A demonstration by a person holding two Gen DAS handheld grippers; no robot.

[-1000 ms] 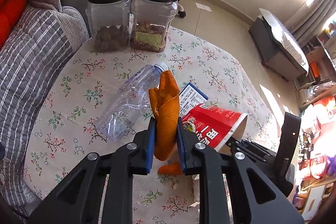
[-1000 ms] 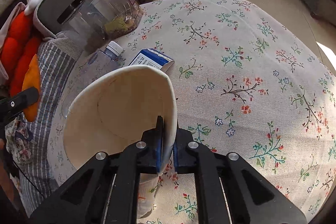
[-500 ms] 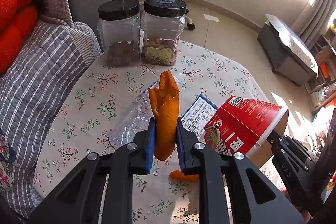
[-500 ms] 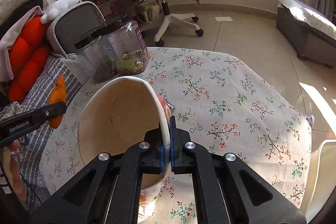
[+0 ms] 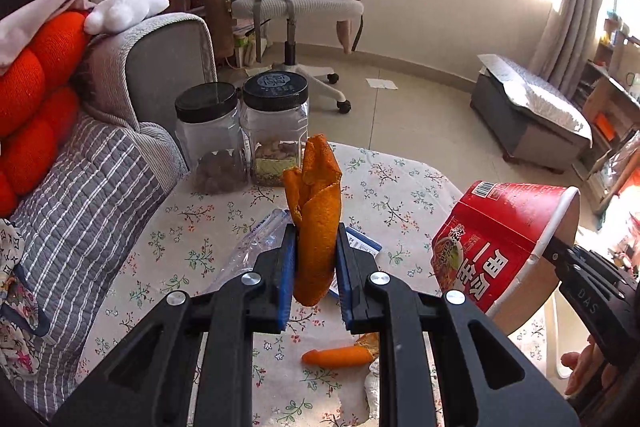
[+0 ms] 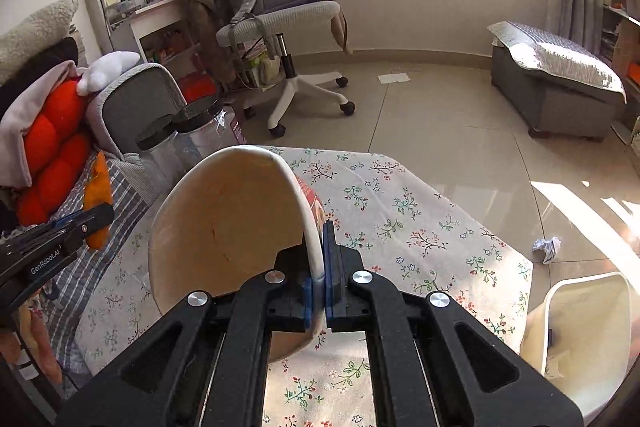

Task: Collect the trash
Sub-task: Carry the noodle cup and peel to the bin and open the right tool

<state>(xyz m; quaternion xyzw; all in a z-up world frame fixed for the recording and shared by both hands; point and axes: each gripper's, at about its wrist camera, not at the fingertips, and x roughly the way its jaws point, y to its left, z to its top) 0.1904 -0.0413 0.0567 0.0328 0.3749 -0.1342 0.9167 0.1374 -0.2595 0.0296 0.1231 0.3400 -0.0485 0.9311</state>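
1. Looking along the left tongs [image 5: 316, 267], they're clenched on a curled piece of orange peel [image 5: 316, 211], which stands upright between the blue pads, lifted clear of the counter [image 5: 400, 187] with its floral cloth.
2. Right tongs [image 6: 318, 279] are clamped tight on the rim of an instant noodle cup [image 5: 500, 243]. The cup is red outside, tilted on its side in the air, its open mouth facing the right camera, and the inside looks empty.
3. More trash sits on the counter: a smaller bit of peel [image 5: 338, 355] near the front edge, a crushed clear plastic bottle [image 5: 248, 247] and a small blue-and-white carton [image 5: 362, 241], both partly hidden behind the left tongs.
4. Two clear jars with black lids [image 5: 244, 135] stand side by side at the far end of the counter, next to the sofa with the striped grey cover [image 5: 80, 195].
5. A white bin [image 6: 580, 327] stands on the floor just beside the counter's right side, and a crumpled paper ball [image 6: 546, 247] lies on the tiles a little further off.
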